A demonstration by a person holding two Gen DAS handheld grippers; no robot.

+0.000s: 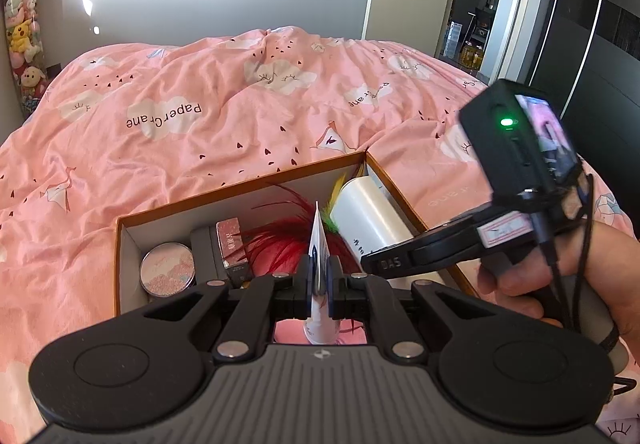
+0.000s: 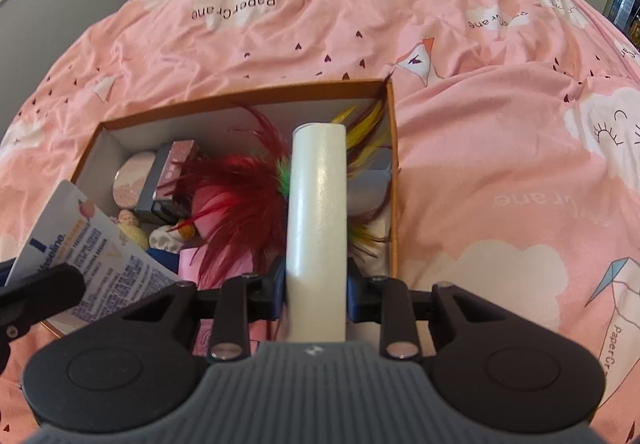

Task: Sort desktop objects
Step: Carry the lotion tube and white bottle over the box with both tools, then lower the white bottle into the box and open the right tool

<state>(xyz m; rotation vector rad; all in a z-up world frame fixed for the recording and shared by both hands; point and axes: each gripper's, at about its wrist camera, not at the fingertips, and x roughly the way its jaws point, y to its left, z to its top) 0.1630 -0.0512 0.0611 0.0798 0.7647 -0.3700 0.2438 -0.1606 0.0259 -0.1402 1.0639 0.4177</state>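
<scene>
Vaseline white flat squeeze tube [image 2: 86,244], soft and light, is pinched edge-on at its crimped end by the left gripper [image 1: 319,276] fingers above the orange-rimmed cardboard box [image 2: 240,94]. Right gripper [image 2: 316,292] fingers clamp a smooth, probably slippery white plastic cylinder [image 2: 318,204] mid-body.

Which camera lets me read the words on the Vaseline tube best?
The right wrist view. There the Vaseline tube shows its flat printed face, with the brand name and small text readable. In the left wrist view the same tube is seen edge-on, pinched in the left tool, so only a thin white sliver shows.
</scene>
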